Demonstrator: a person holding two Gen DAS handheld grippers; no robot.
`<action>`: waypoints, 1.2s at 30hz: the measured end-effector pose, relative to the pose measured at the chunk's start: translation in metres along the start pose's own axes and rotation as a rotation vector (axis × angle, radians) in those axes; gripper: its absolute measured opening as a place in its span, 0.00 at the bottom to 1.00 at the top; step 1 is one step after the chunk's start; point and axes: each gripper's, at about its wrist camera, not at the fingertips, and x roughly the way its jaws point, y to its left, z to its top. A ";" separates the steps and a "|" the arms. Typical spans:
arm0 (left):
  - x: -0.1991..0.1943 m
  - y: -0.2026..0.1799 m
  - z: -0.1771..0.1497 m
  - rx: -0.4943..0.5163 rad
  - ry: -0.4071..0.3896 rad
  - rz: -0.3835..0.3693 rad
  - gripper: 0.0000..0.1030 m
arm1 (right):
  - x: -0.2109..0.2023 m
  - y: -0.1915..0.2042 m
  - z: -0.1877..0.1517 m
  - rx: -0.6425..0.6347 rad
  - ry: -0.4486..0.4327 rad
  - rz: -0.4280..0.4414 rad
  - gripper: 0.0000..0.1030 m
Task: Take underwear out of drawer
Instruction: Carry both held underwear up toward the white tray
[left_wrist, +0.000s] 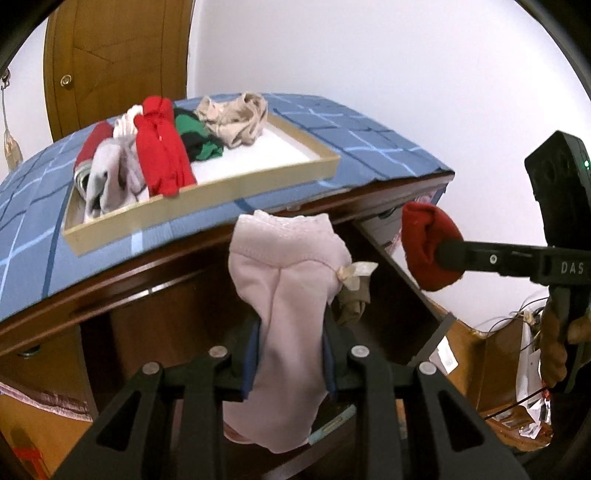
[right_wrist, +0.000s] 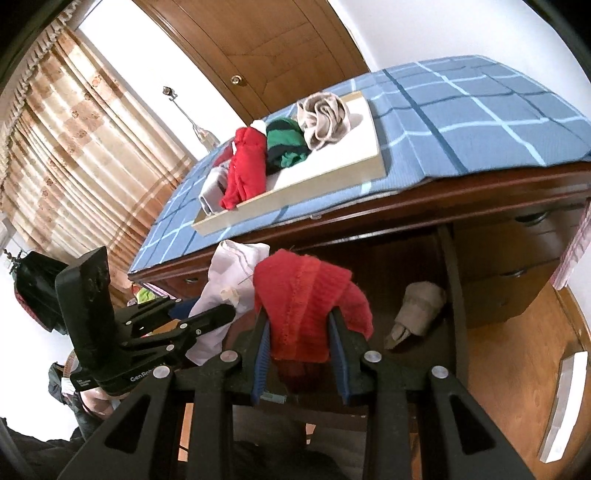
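My left gripper (left_wrist: 291, 332) is shut on a pale pink pair of underwear (left_wrist: 284, 280) that hangs over its blue pads, held above the open dark wooden drawer (left_wrist: 402, 280). My right gripper (right_wrist: 299, 332) is shut on a red knitted pair of underwear (right_wrist: 306, 299), also above the drawer (right_wrist: 452, 280). In the left wrist view the right gripper (left_wrist: 439, 249) comes in from the right with the red piece (left_wrist: 424, 247). In the right wrist view the left gripper (right_wrist: 229, 314) holds the pink piece (right_wrist: 225, 280). A rolled beige garment (right_wrist: 417, 310) lies inside the drawer.
A shallow wooden tray (left_wrist: 258, 179) on the blue checked tabletop (left_wrist: 369, 133) holds red, grey, green and beige folded garments. A brown door (left_wrist: 118, 55) stands behind the table. A curtain (right_wrist: 74, 147) hangs at the left. More drawers (right_wrist: 517, 280) sit to the right.
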 end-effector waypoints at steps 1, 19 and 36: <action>-0.001 0.000 0.003 0.001 -0.008 0.001 0.26 | 0.000 0.000 0.002 -0.002 -0.004 0.001 0.31; -0.016 -0.006 0.051 -0.002 -0.125 0.002 0.26 | -0.017 0.020 0.045 -0.067 -0.119 0.013 0.31; 0.004 -0.003 0.096 -0.086 -0.217 0.086 0.26 | -0.004 0.020 0.097 -0.073 -0.236 -0.028 0.31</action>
